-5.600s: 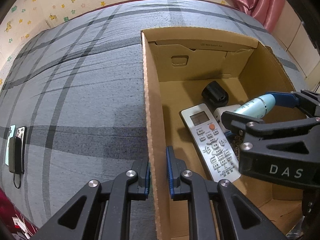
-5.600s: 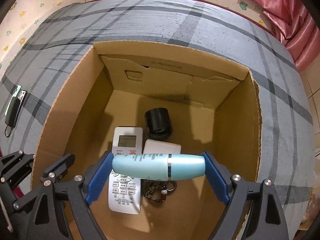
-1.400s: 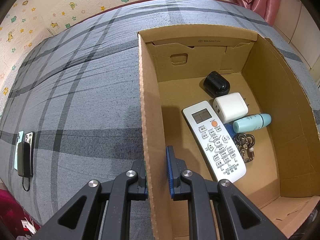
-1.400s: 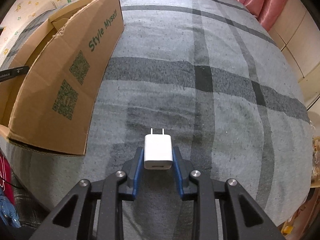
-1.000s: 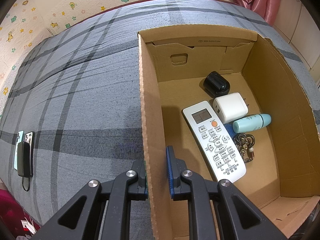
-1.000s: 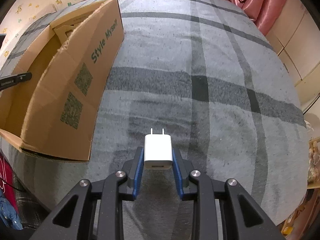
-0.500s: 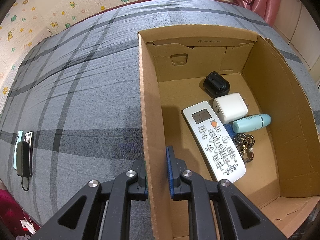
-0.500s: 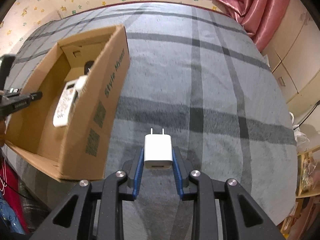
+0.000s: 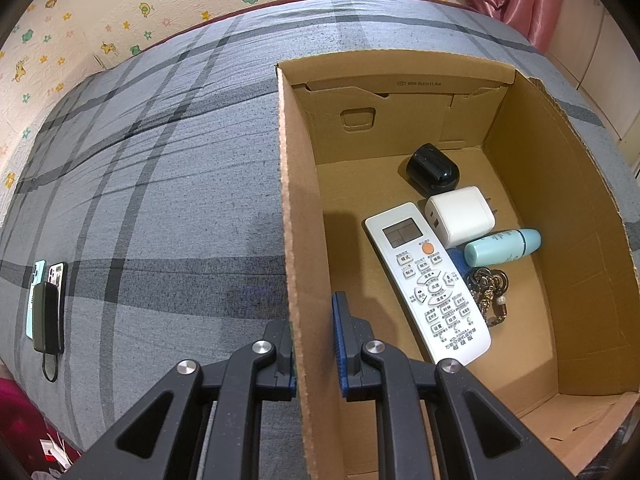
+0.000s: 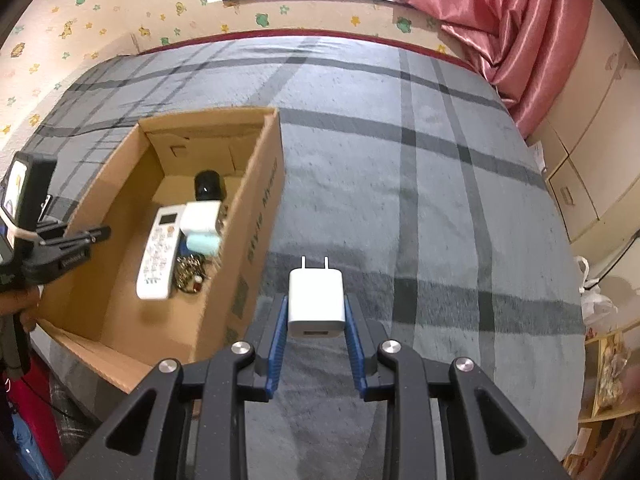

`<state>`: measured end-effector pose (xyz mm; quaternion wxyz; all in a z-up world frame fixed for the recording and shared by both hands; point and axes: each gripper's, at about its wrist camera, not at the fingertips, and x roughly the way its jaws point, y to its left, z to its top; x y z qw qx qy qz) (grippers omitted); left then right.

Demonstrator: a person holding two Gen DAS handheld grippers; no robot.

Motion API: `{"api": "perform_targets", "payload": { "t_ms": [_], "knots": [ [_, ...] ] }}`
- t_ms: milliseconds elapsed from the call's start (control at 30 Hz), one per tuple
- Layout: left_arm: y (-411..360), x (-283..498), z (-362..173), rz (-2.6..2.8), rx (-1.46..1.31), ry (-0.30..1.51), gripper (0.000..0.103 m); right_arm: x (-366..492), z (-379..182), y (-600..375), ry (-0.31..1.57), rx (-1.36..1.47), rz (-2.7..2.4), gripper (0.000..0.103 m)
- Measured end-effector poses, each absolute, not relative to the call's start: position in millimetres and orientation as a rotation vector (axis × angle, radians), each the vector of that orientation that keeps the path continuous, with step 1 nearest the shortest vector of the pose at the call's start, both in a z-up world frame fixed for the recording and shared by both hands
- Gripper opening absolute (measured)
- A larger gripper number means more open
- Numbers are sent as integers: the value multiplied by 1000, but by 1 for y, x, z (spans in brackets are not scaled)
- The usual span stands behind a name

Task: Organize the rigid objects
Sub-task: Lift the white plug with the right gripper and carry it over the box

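An open cardboard box (image 9: 288, 184) stands on the grey plaid bed. My left gripper (image 9: 314, 344) is shut on the box's left wall. Inside lie a white remote (image 9: 426, 280), a white charger block (image 9: 460, 216), a teal bottle (image 9: 502, 246), a black cap-like object (image 9: 432, 174) and a key bunch (image 9: 488, 292). My right gripper (image 10: 316, 312) is shut on a small white plug adapter (image 10: 316, 300), held above the bed to the right of the box (image 10: 256, 208).
Phones and a dark power bank (image 9: 46, 312) lie at the bed's left edge. A pink curtain (image 10: 508, 28) and cabinets (image 10: 580, 168) stand to the right. The left gripper's body (image 10: 52, 248) shows at the box's left side.
My right gripper has risen and drawn back with the adapter, so the box interior now shows in its view. The left gripper has not moved.
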<state>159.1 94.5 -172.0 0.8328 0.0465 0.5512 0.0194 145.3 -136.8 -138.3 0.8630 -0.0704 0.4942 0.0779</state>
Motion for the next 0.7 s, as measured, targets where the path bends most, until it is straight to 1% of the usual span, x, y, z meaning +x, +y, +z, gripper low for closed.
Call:
{"api": "perform_targets", "payload": {
  "t_ms": [433, 700],
  "knots": [
    [94, 159, -172, 40, 100, 1169, 14, 167, -120, -93, 992, -165, 241, 29],
    [95, 159, -172, 38, 99, 1170, 14, 180, -122, -63, 990, -171, 296, 29]
  ]
}}
